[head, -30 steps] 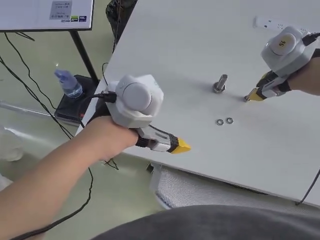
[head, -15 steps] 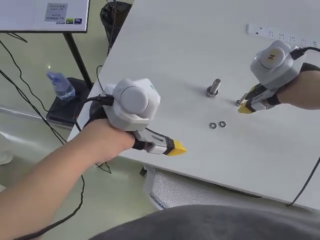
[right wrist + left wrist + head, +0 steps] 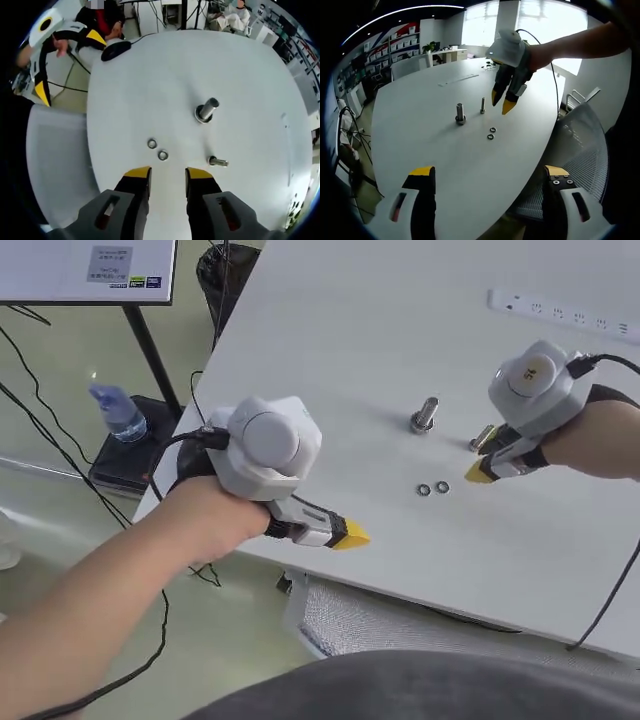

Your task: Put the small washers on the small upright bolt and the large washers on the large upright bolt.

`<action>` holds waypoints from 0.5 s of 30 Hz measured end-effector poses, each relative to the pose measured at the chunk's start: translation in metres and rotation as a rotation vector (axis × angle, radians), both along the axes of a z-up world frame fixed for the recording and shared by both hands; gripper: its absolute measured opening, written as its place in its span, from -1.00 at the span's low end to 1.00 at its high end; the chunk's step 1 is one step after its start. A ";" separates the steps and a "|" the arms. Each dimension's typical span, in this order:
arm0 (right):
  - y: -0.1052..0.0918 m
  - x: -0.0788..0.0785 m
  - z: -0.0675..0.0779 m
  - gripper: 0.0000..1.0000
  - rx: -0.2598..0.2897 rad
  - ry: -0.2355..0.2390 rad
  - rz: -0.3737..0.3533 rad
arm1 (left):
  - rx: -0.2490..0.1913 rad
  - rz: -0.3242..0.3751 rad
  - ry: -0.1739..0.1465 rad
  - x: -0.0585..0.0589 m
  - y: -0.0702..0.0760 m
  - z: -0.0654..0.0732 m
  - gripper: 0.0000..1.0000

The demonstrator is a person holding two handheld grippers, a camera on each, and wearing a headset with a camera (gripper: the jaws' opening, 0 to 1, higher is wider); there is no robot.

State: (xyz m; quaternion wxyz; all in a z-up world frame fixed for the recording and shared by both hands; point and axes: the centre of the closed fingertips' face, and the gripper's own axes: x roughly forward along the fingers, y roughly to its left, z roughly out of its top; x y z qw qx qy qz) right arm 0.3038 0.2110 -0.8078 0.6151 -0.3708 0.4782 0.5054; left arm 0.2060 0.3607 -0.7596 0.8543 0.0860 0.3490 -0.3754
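Head view: two small silver ring washers [image 3: 424, 490] lie side by side on the white table [image 3: 330, 360], near the large upright bolt [image 3: 424, 415], a grey stud on a wider base, with the thinner small bolt [image 3: 483, 438] beside it. The right tongs [image 3: 168, 175] hover just beside the washers, jaws slightly apart and empty. The left tongs [image 3: 488, 172] hang at the table's near edge, jaws wide apart.
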 end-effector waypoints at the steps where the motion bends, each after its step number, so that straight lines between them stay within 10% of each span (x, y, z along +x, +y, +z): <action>1: 0.000 0.000 -0.002 -0.43 0.000 0.003 -0.001 | 0.001 0.001 -0.001 0.000 0.000 0.001 0.76; 15: 0.005 -0.003 -0.037 -0.43 -0.006 0.016 0.010 | -0.006 0.012 -0.005 -0.004 0.001 0.000 0.73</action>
